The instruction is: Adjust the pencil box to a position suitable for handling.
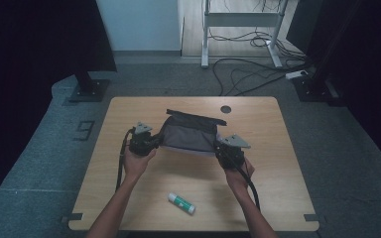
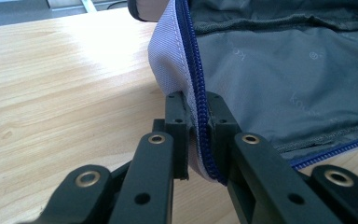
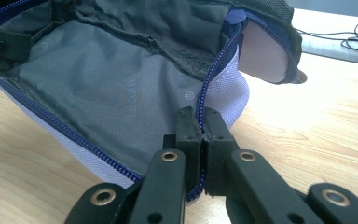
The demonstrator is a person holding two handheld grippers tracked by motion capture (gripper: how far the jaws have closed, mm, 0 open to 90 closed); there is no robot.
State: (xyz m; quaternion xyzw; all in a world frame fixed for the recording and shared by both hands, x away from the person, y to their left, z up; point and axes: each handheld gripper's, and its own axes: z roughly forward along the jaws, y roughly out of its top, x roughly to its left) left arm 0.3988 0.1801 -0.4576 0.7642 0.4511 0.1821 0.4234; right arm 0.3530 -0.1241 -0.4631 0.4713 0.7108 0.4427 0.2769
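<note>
left fingers (image 2: 197, 140) clamped on pouch (image 1: 188, 136) zip edge — right fingers (image 3: 201, 147) pinching opposite edge, glue stick (image 1: 181, 203) nearby

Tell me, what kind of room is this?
Probably a lab or recording workspace, not a home: one plain wooden table on grey carpet, loose cables across the floor, and a bare metal desk frame behind.

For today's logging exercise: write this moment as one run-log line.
left gripper: shut on pouch zipper edge | right gripper: shut on the opposite zipper edge | pouch: held open | glue stick: on table, untouched
</note>
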